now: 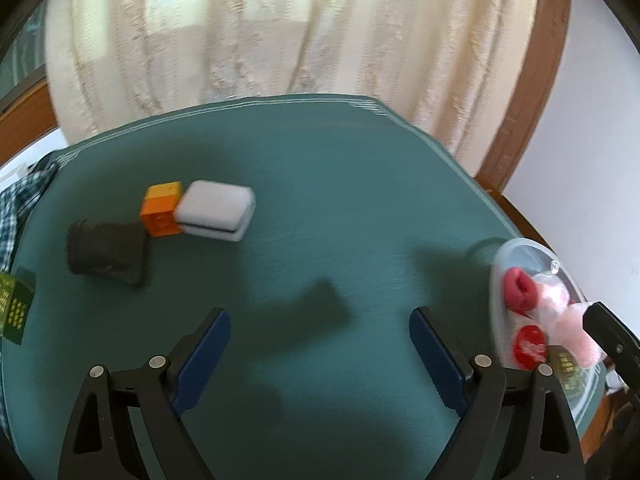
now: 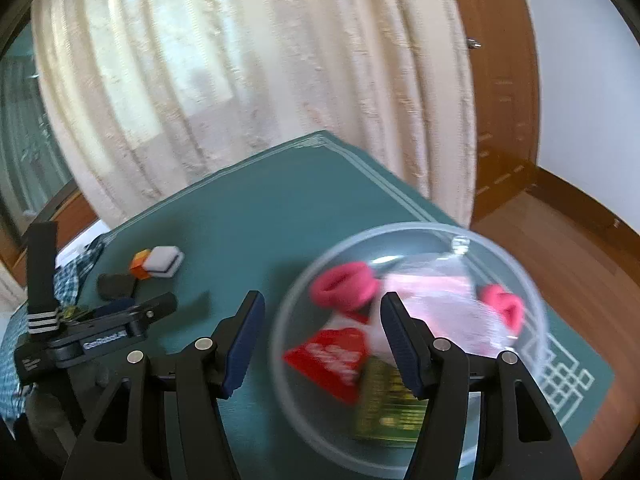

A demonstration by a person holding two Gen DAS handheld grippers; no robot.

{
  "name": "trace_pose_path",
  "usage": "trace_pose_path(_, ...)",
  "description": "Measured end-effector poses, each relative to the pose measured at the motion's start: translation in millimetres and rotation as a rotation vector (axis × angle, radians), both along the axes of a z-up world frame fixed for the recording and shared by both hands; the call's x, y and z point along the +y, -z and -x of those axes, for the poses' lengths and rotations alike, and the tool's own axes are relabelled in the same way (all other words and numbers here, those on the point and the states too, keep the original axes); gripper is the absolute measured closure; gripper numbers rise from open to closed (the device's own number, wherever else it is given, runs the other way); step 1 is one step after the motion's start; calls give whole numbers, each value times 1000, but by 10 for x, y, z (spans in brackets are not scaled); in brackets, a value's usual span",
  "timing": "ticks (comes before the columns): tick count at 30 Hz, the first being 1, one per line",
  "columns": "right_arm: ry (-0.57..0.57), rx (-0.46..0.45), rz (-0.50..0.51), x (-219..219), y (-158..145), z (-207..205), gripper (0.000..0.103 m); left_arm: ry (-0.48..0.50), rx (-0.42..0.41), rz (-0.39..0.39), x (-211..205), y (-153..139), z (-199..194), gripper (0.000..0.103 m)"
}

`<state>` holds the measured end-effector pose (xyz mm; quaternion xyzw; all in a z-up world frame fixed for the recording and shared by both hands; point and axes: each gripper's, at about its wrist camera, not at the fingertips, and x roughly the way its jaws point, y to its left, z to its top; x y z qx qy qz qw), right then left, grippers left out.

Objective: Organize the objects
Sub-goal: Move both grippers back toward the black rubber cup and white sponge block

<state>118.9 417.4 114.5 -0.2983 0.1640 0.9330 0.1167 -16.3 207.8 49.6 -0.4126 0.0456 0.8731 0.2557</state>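
**Left jaws spread over bare cloth; clear bowl's rim between the right jaws**

The left gripper [image 1: 320, 354] hung over the teal tablecloth [image 1: 320, 184] with its blue-padded jaws spread wide and nothing between them but bare cloth and shadow. No earlier picture was at hand, so only that wide stance could be told.

Ahead of it and to the left, three things lay close together: a dark grey, soft-looking rectangular block [image 1: 107, 255], a small orange and yellow cube [image 1: 161, 211] touching its far corner, and a white rounded rectangular case [image 1: 216, 211] pressed against the cube's right side. A green printed card [image 1: 16, 304] stood at the cloth's left edge.

The right gripper [image 2: 322, 340] had its jaws partly apart, straddling the near-left rim of a round clear plastic bowl [image 2: 532, 280]. The left pad stood outside the wall and the right pad inside it; motion blur left it unclear whether the pads pressed on the rim. In the bowl lay two pink rolled fabric rings [image 2: 346, 282], a clear bag of pale pink material [image 2: 436, 300], a red printed packet [image 2: 332, 356] and a green and yellow printed packet [image 2: 384, 404].

From the left wrist view, the same bowl sat at the far right edge. A cream curtain [image 2: 260, 80] hung behind the table.
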Motion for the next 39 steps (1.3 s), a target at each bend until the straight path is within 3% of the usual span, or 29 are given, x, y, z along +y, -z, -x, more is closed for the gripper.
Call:
trace_pose_path(11, -159, -43, 15, -582, 165, 355, 41, -154, -44, -9, -614, 131, 305, 10)
trace_pose_path(24, -249, -87, 45, -932, 342, 647, 41, -327, -139, -57, -1109, 332, 797, 10)
trace_pose_path(39, -258, -116, 73, -944, 472, 782, 41, -462, -176, -108, -1192, 371, 1113, 5)
